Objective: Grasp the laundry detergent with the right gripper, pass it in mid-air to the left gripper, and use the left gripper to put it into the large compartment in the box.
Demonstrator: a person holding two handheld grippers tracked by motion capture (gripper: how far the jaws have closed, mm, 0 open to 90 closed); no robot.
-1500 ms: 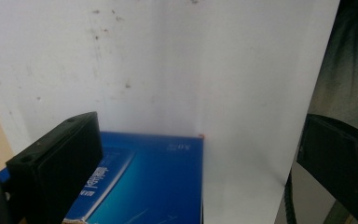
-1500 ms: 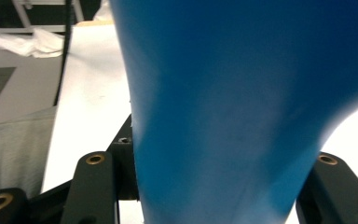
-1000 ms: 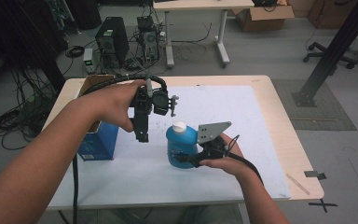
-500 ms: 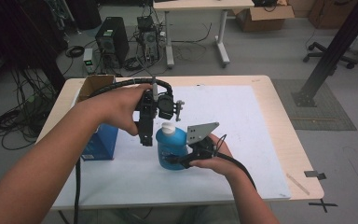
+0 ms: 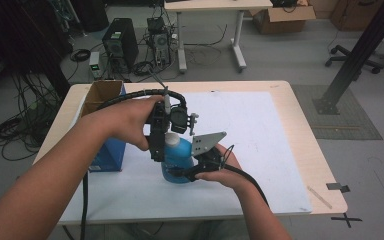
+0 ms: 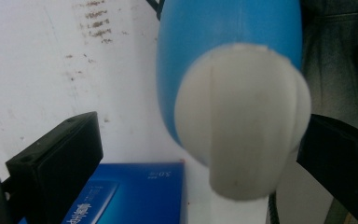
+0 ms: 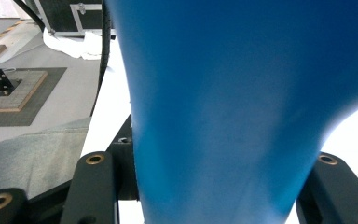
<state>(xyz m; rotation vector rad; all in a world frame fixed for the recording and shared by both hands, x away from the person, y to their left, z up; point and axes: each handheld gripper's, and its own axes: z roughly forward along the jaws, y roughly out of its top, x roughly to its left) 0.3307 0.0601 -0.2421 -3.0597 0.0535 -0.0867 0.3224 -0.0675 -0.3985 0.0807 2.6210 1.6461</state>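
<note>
White paper covers the counter (image 5: 280,150). Right tongs (image 5: 192,172) clamp the blue bottle's (image 5: 177,160) body low down, holding it upright beside the blue box (image 5: 111,152). Left tongs (image 6: 200,154) stand released astride the white cap (image 6: 242,121). Centre both pads on the cap, squeeze squarely, then twist while the right grip resists.

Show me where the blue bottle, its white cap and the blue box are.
blue bottle (image 5: 176,165), high view, on its body.
white cap (image 6: 242,116), left gripper view, on its top.
blue box (image 5: 111,152), high view, on its side.
</note>
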